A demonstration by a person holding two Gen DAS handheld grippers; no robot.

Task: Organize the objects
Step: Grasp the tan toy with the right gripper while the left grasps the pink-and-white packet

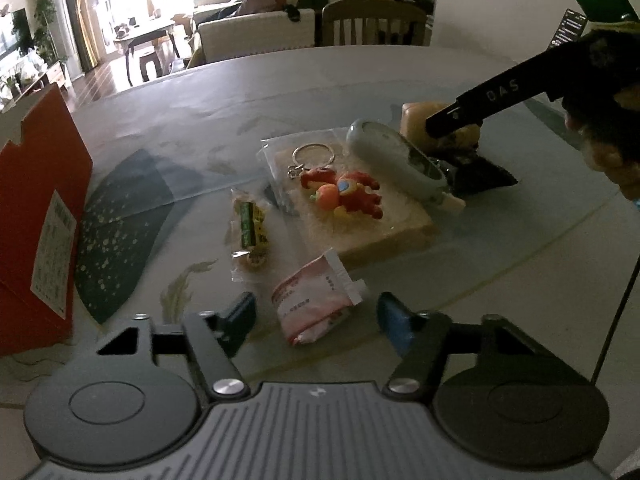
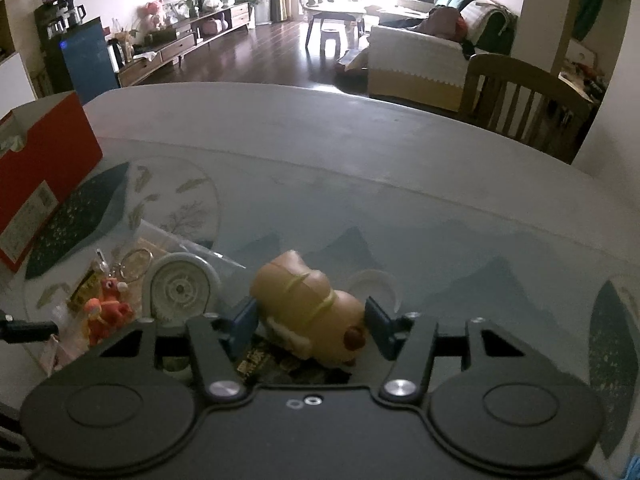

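Note:
In the left wrist view my left gripper is open low over the glass table, with a pink-and-white sachet lying flat between its blue fingertips. Beyond it lie a green-yellow candy packet, a red keychain figure on a bagged tan slab, and a pale blue device. In the right wrist view my right gripper is open. Its pads stand on either side of a tan squishy animal toy that rests on a black packet.
A red cardboard box stands at the table's left edge. A wooden chair is behind the far rim. Dark patterned mats lie under the glass. The far half of the table is bare.

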